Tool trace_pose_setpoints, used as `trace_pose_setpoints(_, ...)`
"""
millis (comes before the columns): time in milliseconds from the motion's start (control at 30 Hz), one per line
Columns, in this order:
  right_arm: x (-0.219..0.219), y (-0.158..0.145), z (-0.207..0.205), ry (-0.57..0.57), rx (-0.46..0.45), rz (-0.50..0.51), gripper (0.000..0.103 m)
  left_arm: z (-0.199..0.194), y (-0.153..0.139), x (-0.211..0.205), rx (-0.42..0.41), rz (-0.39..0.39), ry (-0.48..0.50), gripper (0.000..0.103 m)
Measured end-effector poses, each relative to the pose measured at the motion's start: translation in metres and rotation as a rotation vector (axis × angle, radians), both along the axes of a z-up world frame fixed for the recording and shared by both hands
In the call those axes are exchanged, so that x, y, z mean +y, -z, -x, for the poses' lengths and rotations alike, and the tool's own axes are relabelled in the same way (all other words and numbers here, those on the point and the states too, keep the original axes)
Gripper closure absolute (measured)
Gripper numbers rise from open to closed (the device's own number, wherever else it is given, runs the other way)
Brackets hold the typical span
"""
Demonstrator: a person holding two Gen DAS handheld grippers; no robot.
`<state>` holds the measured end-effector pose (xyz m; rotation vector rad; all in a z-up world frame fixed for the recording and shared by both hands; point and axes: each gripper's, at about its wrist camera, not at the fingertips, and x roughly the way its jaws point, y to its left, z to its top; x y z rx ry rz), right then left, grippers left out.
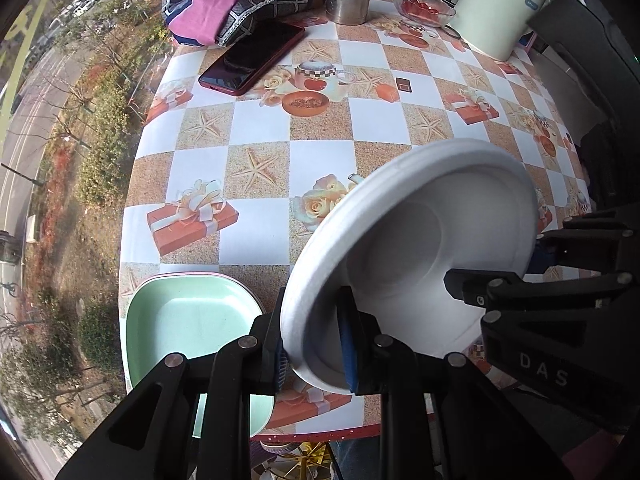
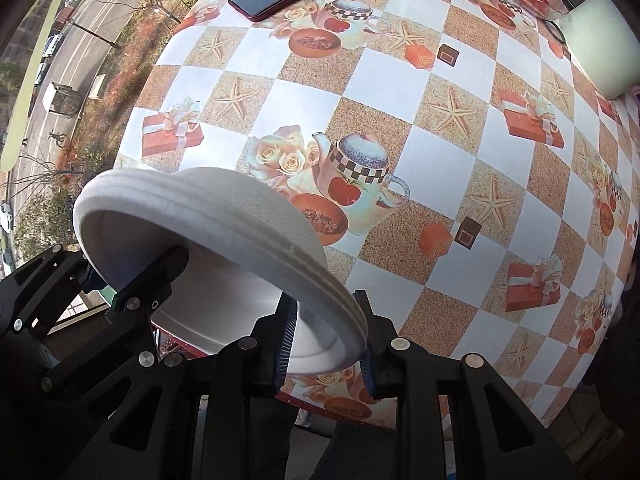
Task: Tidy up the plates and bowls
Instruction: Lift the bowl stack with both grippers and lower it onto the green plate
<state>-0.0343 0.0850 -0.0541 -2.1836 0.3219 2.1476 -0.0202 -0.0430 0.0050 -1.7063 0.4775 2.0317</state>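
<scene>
The left gripper [image 1: 316, 354] is clamped on the near rim of a white bowl [image 1: 404, 248], 1 pad inside, 1 outside. The right gripper [image 2: 328, 344] pinches the opposite rim of the same bowl, its pads on either side of the edge. Held by both, the bowl hangs tilted above the checkered tablecloth [image 1: 260, 128]. A green plate [image 1: 188, 316] sits just left of it; a phone [image 1: 252, 60] lies farther back.

A white bowl [image 1: 412, 248] sits lower right in the left wrist view, a pale green plate [image 1: 188, 320] with a pink edge lower left. The tablecloth [image 1: 264, 120] is checked white and sandy tan, printed with starfish, orange gift boxes, roses and teapots. A dark red phone [image 1: 252, 60] lies upper centre.
</scene>
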Motion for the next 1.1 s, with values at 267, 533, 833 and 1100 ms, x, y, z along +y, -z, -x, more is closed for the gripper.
trace_pose_setpoints(267, -0.035, 0.001, 0.018, -0.097, 0.007, -0.012, 0.072, 0.006, -0.003, -0.03, 0.007, -0.005, -0.081, 0.079)
trace_pose_setpoints(533, -0.071, 0.002, 0.035, -0.17, 0.004, 0.014, 0.072, 0.01, -0.004, -0.069, 0.002, 0.008, -0.184, 0.079)
trace_pose_setpoints(833, -0.13, 0.015, 0.05, -0.297, -0.018, 0.035, 0.072, 0.01, 0.003, -0.122, -0.02, 0.037, -0.326, 0.078)
trace_pose_setpoints(1100, -0.153, 0.033, 0.06, -0.328, -0.066, 0.049, 0.072, 0.008, 0.016, -0.142, -0.049, 0.061, -0.379, 0.078)
